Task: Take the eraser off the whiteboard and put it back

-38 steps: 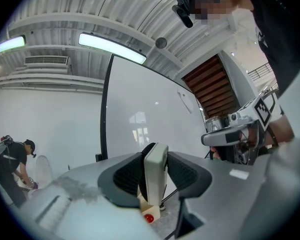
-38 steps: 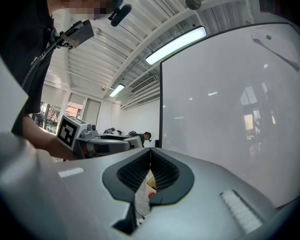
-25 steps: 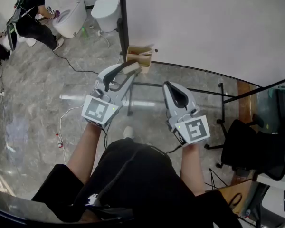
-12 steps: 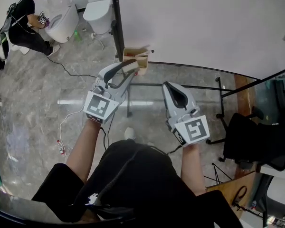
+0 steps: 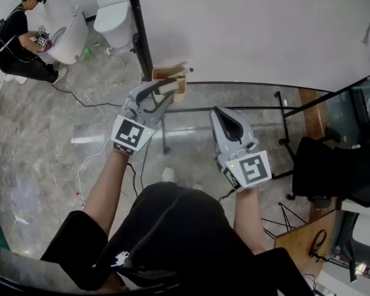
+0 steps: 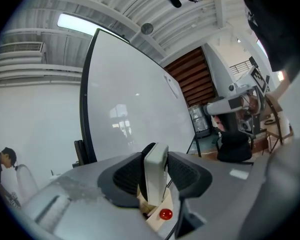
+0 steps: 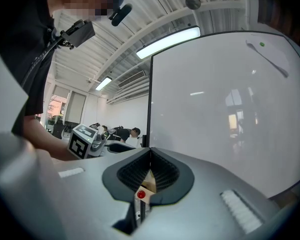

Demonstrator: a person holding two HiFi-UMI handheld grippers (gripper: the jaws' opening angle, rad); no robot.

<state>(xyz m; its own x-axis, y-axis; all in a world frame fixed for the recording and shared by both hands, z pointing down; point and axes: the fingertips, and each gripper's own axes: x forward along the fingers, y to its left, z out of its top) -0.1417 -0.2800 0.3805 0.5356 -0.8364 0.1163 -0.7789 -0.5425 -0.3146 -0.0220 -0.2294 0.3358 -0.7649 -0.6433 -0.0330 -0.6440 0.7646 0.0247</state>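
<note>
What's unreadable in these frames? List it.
- Eraser: lower end, left gripper view, buried between jaws of the left gripper.
- Tan box: contents, head view, covered by eraser and gripper.
- Whiteboard: top, head view, cut off by frame edge.

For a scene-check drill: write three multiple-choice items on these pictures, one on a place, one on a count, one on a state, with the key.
1. Where is the pale grey slab-shaped eraser?
A. Between the jaws of the left gripper.
B. In a drawer.
C. On a shelf.
2. How many white ceramic toilets stand at the head view's upper left?
A. One.
B. Two.
C. Four.
3. How do the right gripper's jaws stand?
A. Wide apart.
B. Clamped on a pen.
C. Together, empty.
Key: 1 A, its pads press the eraser's faces; 2 B, two bowls stand beside the crouching person; 3 C, its pads meet.
</note>
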